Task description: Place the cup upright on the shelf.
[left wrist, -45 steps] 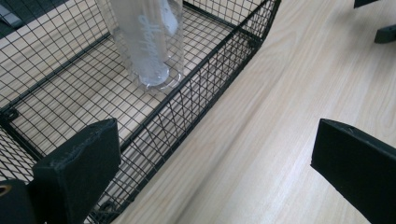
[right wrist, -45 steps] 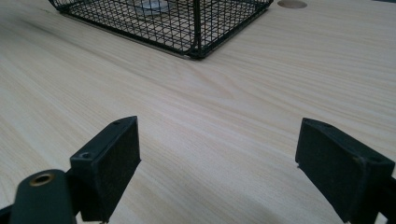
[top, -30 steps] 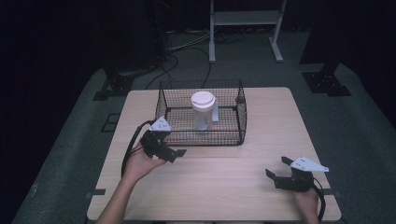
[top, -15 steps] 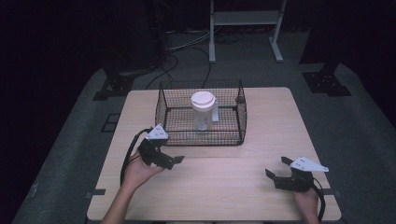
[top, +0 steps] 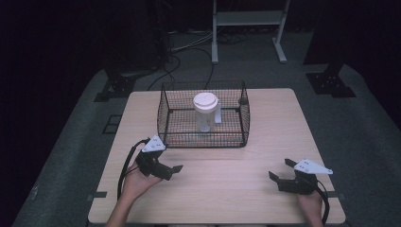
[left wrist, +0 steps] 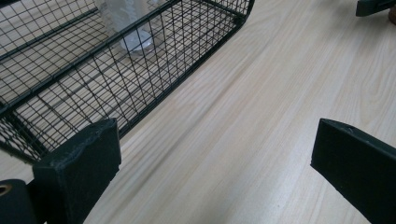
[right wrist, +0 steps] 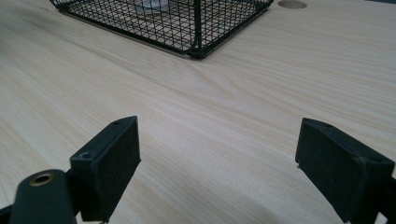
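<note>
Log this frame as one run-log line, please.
left gripper: open, empty, near basket front | right gripper: open, empty, over table | cup: upright in wire basket, lid on

I count one wooden table, one black wire basket on it, and one clear lidded cup standing inside that basket. I hold two grippers, my left gripper and my right gripper, each with two black jaws.
</note>
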Tool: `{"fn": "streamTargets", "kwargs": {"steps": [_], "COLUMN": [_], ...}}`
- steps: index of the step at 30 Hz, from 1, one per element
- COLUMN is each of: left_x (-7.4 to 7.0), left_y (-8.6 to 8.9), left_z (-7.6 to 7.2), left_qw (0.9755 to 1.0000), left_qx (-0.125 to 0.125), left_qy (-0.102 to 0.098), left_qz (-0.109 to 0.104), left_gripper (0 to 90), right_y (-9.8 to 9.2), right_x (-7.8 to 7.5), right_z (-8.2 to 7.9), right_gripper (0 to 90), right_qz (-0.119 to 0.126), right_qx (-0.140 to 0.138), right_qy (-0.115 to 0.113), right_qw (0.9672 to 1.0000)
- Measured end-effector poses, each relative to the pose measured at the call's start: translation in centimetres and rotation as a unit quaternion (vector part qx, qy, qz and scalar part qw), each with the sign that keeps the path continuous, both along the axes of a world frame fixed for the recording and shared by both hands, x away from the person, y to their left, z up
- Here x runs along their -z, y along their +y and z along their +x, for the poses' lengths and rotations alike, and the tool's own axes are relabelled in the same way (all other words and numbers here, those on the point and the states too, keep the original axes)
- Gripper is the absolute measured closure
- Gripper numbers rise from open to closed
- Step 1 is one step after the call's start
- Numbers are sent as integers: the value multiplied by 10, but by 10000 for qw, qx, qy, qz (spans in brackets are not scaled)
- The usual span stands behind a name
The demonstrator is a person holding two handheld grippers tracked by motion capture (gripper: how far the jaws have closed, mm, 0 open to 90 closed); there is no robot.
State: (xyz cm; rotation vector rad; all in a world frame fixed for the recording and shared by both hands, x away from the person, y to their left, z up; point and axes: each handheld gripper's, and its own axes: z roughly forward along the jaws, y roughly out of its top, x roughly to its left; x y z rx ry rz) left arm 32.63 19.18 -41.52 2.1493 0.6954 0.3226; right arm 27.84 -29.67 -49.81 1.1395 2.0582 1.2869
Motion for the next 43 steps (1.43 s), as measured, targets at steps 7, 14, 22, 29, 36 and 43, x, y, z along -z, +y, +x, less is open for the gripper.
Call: {"fn": "streamTargets", "kwargs": {"steps": [7,14,22,29,36,43], "left_x": [11,15,22,33,39,41], "left_y": [8,22,34,47,56,69], "left_z": [-7,-16,-25,-33,-43,-55], "left_qw": [9999,9986,9979,9966,9948,9892], "left_qx": [-113,-295,-422,-602,-748,-1027], "left_qy": [-81,-315,-357,-359,-460,-721], "left_qz": [-63,-300,-348,-439,-508,-755], "left_gripper": [7,19,19,19,19,17], "right_y": [0,0,0,0,1,1], "right_x": [0,0,0,0,0,0], "right_z": [0,0,0,0,-1,-1], "right_gripper": [129,129,129,129,129,129], "right_qz": [-7,-10,-18,-33,-42,-21], "right_qx": [-1,-6,3,-2,1,-11], "right_qy": [-5,-6,-13,-16,-20,-38], "right_qw": [10000,10000,10000,10000,10000,10000]}}
